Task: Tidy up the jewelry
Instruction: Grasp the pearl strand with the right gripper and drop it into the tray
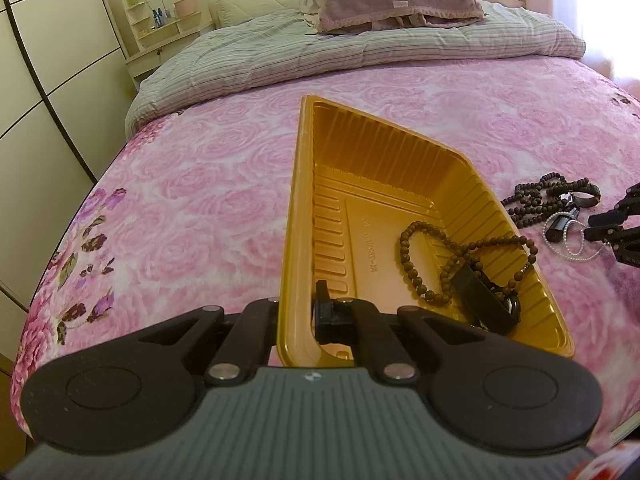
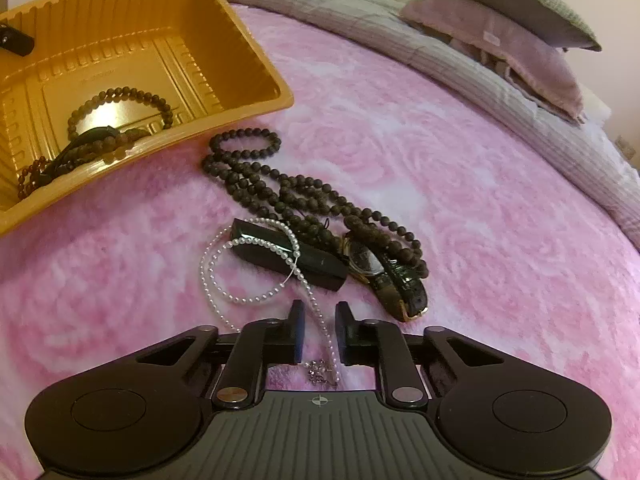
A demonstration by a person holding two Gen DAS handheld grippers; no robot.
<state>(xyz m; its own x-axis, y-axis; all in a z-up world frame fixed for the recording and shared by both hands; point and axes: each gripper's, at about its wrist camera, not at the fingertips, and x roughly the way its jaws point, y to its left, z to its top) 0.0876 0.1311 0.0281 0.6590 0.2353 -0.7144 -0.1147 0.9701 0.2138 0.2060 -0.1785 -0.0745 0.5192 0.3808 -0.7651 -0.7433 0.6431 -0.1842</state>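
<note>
Left wrist view: left hand-held gripper clamps the ribbed golden plastic tray's rim; right hand-held gripper stands apart astride the white pearl strand, clasp half hidden

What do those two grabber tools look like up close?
Both look alike. The left tool and the right tool each have black plastic link arms with silver round rivets, two big black round discs at the sides, and a grey ribbed body with a small crosshair mark. The right tool's finger has a blue-edged pad. No cables or sleeves show.
</note>
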